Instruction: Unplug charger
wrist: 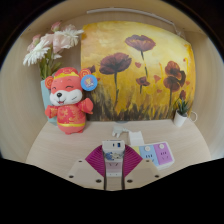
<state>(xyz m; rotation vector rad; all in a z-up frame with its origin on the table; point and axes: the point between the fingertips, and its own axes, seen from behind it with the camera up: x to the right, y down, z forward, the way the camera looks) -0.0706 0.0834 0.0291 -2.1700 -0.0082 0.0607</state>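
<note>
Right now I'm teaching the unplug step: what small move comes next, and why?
Probably close the gripper on the white charger, then pull it away from the power strip: the charger already stands between the open fingers, apparently not yet pressed by both pads.

No lettering can be read anywhere. The charger [113, 152] near the tabletop's [60, 150] front edge bears small dark marks, perhaps print, too tiny to make out.

Bare table [75, 145] lies open left of the fingers; power strip [154, 154] crowds the right (plush toy [68, 100] blocks farther back)
</note>
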